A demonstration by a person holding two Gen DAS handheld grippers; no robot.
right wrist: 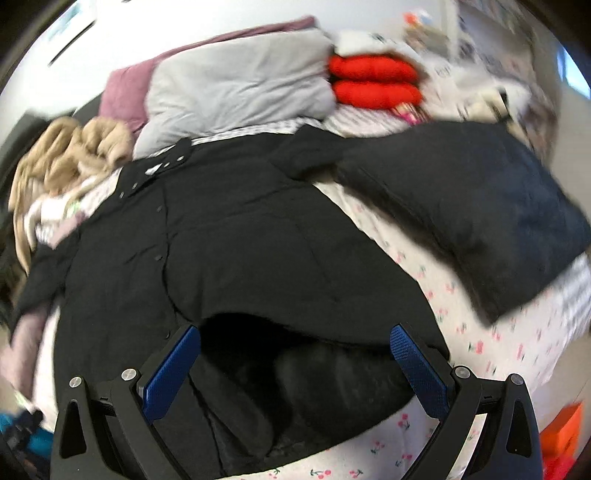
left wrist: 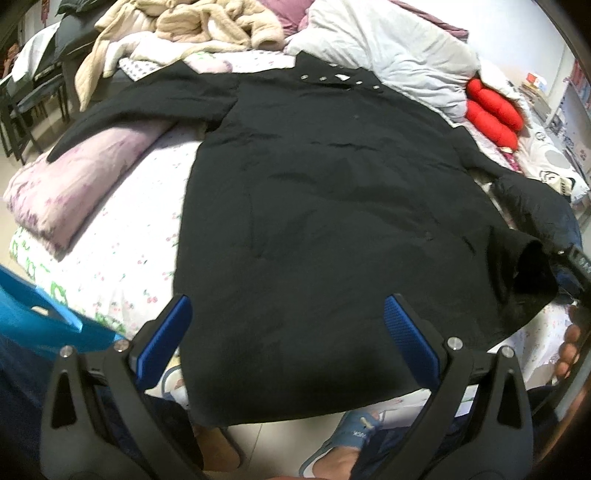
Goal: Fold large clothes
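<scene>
A large black coat [left wrist: 332,206] lies spread flat on the cherry-print bed sheet [left wrist: 122,258], collar snaps at the far end and hem hanging over the near edge. Its left sleeve [left wrist: 122,107] stretches out over a lilac pillow. My left gripper [left wrist: 288,314] hovers open above the hem, both blue pads wide apart. In the right wrist view the same coat [right wrist: 240,229] fills the middle. My right gripper [right wrist: 295,343] is open, and the right sleeve's cuff opening [right wrist: 258,343] lies between its fingers without being pinched.
A lilac pillow [left wrist: 74,177], a beige fleece pile [left wrist: 207,22], a grey duvet [left wrist: 388,48] and red cushions [left wrist: 491,114] ring the coat. A dark navy padded garment [right wrist: 480,206] lies right of it. A blue plastic item [left wrist: 33,317] and a person's shoe [left wrist: 354,435] are by the bed.
</scene>
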